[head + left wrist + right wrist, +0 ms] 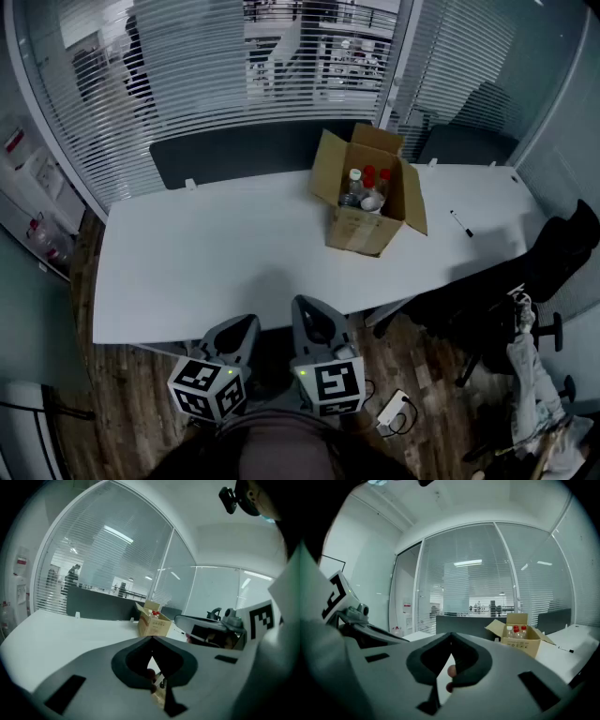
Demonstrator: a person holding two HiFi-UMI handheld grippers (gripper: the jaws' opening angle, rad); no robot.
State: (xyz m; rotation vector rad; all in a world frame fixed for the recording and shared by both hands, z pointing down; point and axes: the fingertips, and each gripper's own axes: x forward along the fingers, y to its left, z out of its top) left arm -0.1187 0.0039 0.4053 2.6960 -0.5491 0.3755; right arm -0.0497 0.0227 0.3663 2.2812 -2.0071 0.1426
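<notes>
Brown cardboard box point(361, 220) stands on the white table point(206, 272), toward the far right corner. Its mouth points up and all its flaps are folded outward. Long axis runs roughly from far edge to near edge, skewed a little to the right at the near end. Inside are clear plastic bottles point(367, 190), upright, most with red caps.

Left gripper point(246, 326) and right gripper point(309, 314) are held low, side by side, just off the table's near edge and over the wooden floor point(141, 412). Jaws aim forward at the table, marker cubes toward the person. Both are well apart from the box.

Left gripper view: jaw tips of left gripper point(151, 639) meet, nothing gripped.
Right gripper view: jaw tips of right gripper point(451, 634) meet, nothing gripped; box point(521, 639) ahead and to the right.

Black marker pen point(461, 223) lies near the table's right edge. Black office chair point(553, 262) stands off that edge.
</notes>
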